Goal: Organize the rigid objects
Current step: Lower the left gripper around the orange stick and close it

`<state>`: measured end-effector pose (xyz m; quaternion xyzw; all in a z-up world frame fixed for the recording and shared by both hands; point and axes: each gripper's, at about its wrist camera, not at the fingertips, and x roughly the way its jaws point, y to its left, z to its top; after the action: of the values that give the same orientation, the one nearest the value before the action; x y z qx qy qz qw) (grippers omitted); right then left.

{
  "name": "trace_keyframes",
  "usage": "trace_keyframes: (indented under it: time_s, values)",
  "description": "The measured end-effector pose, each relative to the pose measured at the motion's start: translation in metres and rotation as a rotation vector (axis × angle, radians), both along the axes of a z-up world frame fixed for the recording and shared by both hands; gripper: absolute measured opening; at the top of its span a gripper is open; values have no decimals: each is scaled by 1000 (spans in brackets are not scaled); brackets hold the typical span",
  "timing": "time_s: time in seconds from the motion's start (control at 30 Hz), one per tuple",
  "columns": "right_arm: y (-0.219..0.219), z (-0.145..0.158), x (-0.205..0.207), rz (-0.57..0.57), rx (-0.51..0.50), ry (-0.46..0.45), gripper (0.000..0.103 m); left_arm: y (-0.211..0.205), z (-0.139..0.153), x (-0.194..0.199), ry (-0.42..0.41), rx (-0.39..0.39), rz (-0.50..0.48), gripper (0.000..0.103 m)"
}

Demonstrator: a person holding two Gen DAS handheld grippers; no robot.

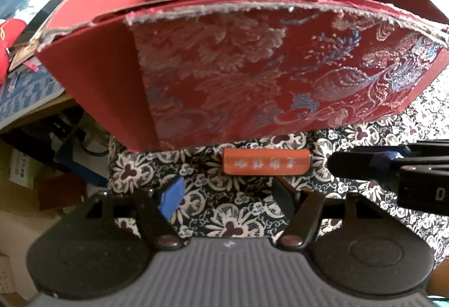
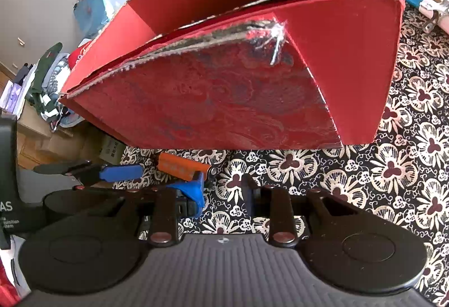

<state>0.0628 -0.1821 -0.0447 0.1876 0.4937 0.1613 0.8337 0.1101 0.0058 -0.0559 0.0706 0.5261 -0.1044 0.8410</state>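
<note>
The small orange block (image 1: pixel 266 162) with pale characters on its face lies on the floral tablecloth (image 1: pixel 224 211), just in front of the red cardboard box (image 1: pixel 252 68), its long axis running crosswise to my left gripper (image 1: pixel 227 194). It sits straight ahead of that gripper, slightly toward my right finger; both fingers stand spread wide and hold nothing. My right gripper (image 2: pixel 223 192) is also open and empty, and the block (image 2: pixel 182 166) lies off to its left, beyond the blue pad (image 2: pixel 193 190). I judge the left hand nearer and better lined up.
</note>
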Motion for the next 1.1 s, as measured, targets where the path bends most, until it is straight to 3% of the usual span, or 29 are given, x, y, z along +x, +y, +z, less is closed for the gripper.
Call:
trace_keyframes:
  time_s: [0.47,0.77,0.9,1.1]
  values:
    - [-7,-8,8,-5,51,12,11,1,-6,-20,-105,-109,-138,70]
    - [-6,-12,17,-9,72,24,12,-29,-9,-41,-103,-124,-279,69]
    - [-9,-11,20,-12,59,13,11,-40,-10,-53,-114,-92,-323,68]
    - [-9,-12,22,-14,31,-7,12,-32,-10,-48,-122,-76,-281,68]
